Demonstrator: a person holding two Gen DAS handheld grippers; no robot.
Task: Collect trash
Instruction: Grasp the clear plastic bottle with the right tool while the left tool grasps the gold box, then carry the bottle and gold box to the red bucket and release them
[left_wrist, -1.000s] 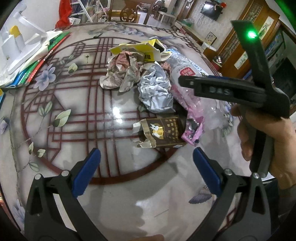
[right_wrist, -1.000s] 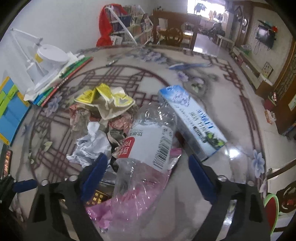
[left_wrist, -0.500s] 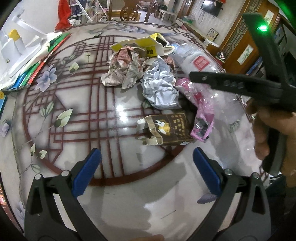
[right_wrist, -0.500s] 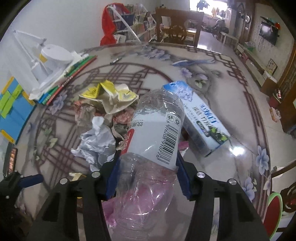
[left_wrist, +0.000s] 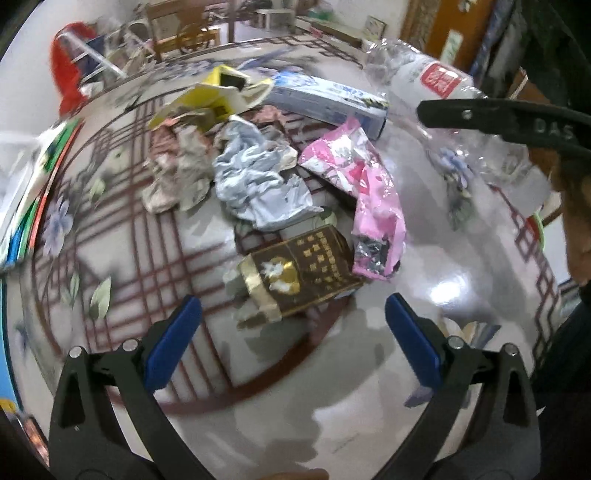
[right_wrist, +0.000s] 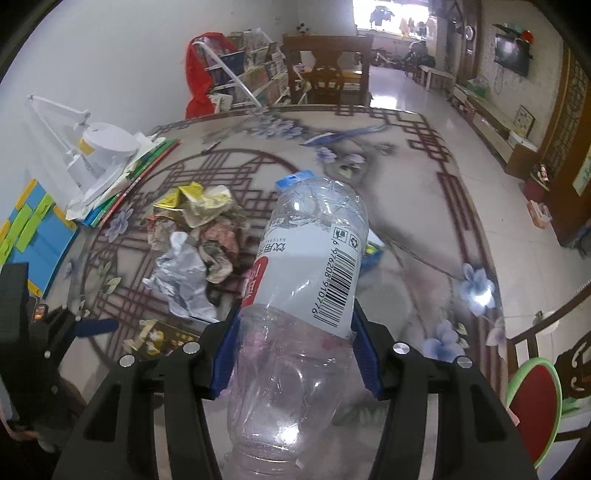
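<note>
Clear plastic bottle (right_wrist: 303, 317) clamped across its body by right gripper (right_wrist: 295, 354), lifted off the table (right_wrist: 413, 229). Step in hand: carrying off the first item. Next move needs a bin; none visible. Left gripper (left_wrist: 293, 341) wide, empty, above brown box (left_wrist: 299, 271). Remaining pile sits at 12 o'clock from it. Left view alone shows the pink wrapper (left_wrist: 365, 199) whole and blue carton (left_wrist: 325, 99); right view alone shows the bottle's barcode.

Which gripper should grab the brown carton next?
Left. The left gripper is open with the brown carton just ahead of its fingertips, while the right gripper is shut on the plastic bottle.
</note>
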